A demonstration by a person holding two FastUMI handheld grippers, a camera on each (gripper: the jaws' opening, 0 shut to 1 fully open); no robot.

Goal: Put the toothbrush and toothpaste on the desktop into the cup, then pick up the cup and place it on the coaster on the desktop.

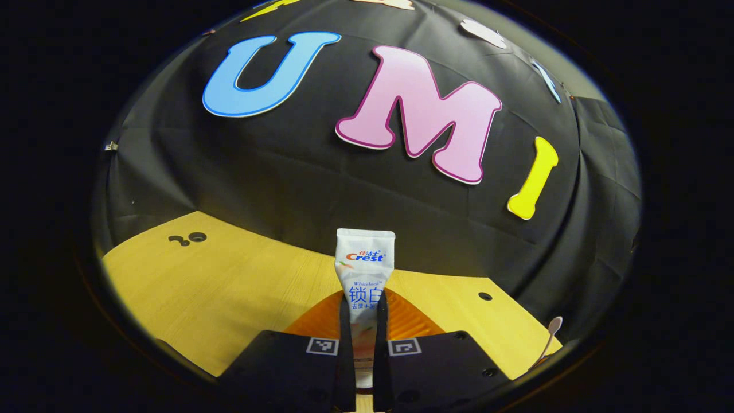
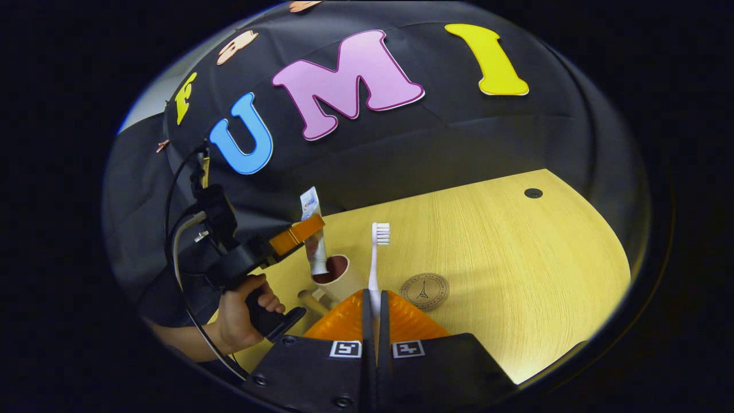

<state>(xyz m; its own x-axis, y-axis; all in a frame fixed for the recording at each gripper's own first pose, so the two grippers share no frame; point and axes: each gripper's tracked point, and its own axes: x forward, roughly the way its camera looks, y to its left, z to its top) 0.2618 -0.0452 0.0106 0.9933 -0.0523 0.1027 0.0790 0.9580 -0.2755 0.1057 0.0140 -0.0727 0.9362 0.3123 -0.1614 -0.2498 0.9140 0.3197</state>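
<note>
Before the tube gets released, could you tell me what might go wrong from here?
1. The toothpaste tube hangs from the left gripper with its cap end just at the cup mouth; released off-centre, it could catch the rim and tip the cup.
2. The toothbrush, pinched low by the right gripper, could swing against the cup or the tube.

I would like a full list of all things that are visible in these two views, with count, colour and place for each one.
white toothpaste tube: 1, white, upright between the left gripper's fingers, lower end at the cup's mouth
white toothbrush: 1, white, upright in the right gripper
pale cup with handle: 1, pale, dark inside, on the desktop
round brown coaster: 1, brown, right of the cup
wooden desktop: 1, light yellow
left gripper: 1, held over the cup
right gripper: 1
hand: 1, holding the left gripper
</note>
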